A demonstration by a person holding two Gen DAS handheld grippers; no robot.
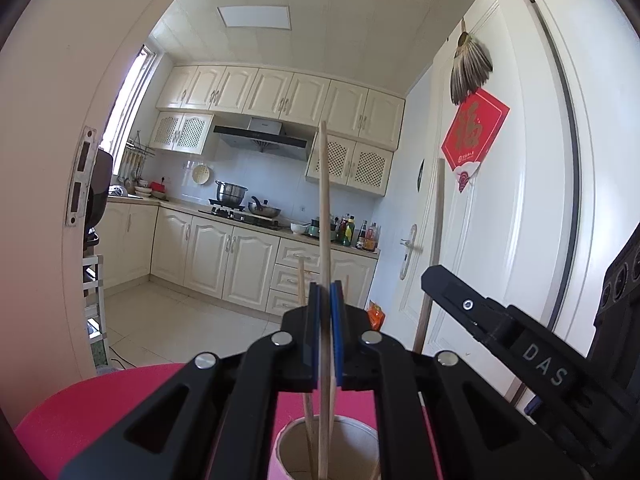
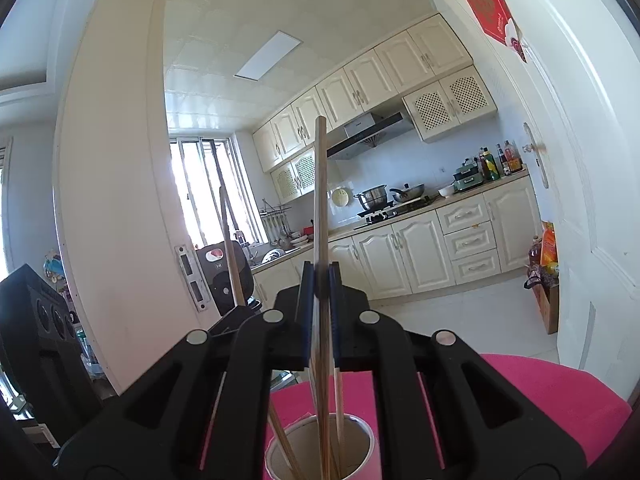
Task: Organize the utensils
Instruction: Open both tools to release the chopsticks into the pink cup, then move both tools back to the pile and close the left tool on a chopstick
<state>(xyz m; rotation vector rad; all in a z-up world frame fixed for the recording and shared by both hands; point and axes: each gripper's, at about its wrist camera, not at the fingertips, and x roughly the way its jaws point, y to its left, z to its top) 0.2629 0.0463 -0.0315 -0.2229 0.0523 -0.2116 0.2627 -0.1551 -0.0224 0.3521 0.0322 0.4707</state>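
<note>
The left gripper [image 1: 325, 304] is clamping one chopstick [image 1: 325, 200] over the cup [image 1: 288, 440] on the pink worktop [image 1: 100, 400]. The right gripper [image 2: 320, 292] is pinching another chopstick [image 2: 320, 200]; its view is showing more sticks [image 2: 339, 420] in the cup [image 2: 360, 428].

Pale wood chopstick [image 1: 325, 200] clamped between blue pads [image 1: 313, 320] of black left gripper [image 1: 325, 292]. Same deal on right: tan chopstick [image 2: 320, 200], black right gripper [image 2: 321, 276]. Pink cup [image 2: 320, 448] with beige inside, on hot-pink tabletop [image 2: 560, 400]. Cream cabinets [image 1: 280, 96], some with lattice doors. Red diamond poster [image 1: 474, 132], gold character, on white door [image 1: 520, 200].
</note>
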